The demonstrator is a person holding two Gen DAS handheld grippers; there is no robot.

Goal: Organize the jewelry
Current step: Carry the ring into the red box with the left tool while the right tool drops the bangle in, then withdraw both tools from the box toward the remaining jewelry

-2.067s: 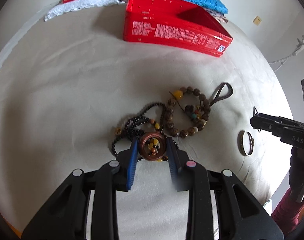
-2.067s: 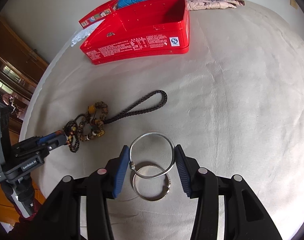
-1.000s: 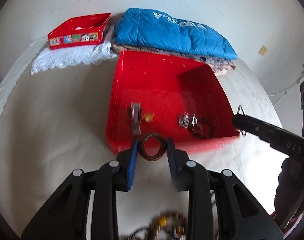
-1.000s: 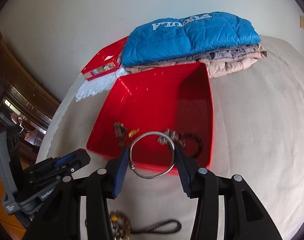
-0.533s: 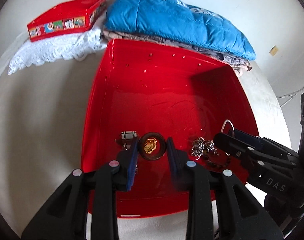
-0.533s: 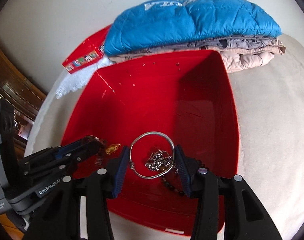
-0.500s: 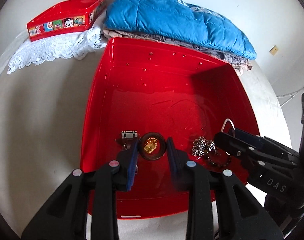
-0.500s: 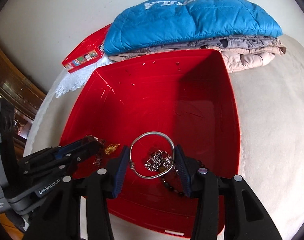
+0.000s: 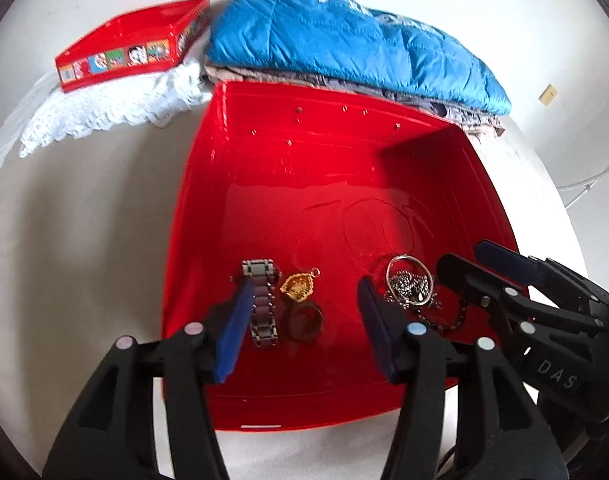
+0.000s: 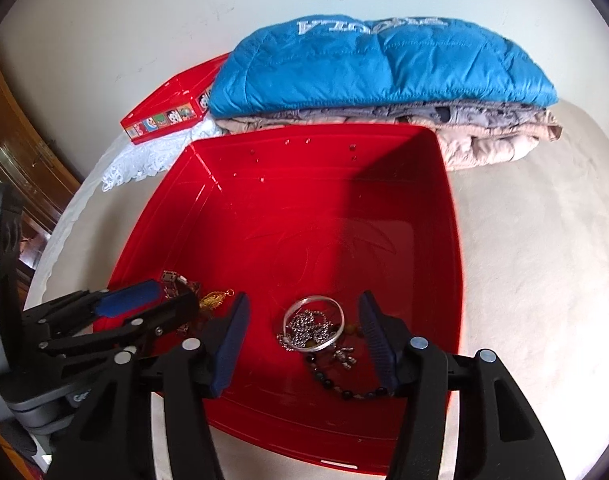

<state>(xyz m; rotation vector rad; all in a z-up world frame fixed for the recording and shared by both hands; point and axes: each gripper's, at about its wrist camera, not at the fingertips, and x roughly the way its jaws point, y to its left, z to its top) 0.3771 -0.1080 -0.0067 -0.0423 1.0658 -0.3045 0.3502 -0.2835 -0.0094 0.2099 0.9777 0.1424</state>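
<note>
A large red box (image 9: 192, 208) (image 10: 448, 240) lies open on the beige bed. My left gripper (image 9: 304, 312) is open over its near part; the brown ring (image 9: 304, 322) lies on the box floor between the fingers, beside a metal watch band (image 9: 262, 312) and a gold pendant (image 9: 298, 286). My right gripper (image 10: 304, 332) is open; the silver bangle (image 10: 314, 324) (image 9: 408, 280) lies below it on a silver chain (image 10: 304, 330) and a dark bead string (image 10: 344, 390). Each gripper shows in the other's view, the right one (image 9: 500, 276) and the left one (image 10: 144, 308).
A folded blue quilted jacket (image 9: 352, 48) (image 10: 376, 64) on a stack of clothes lies behind the box. A small red tin (image 9: 132, 54) (image 10: 168, 114) sits on white lace (image 9: 104, 116) at the back left. A wooden cabinet (image 10: 20, 152) stands at the left.
Both grippers have opened over the red box. The brown ring has dropped from the left gripper and the silver bangle from the right one onto the box floor.
</note>
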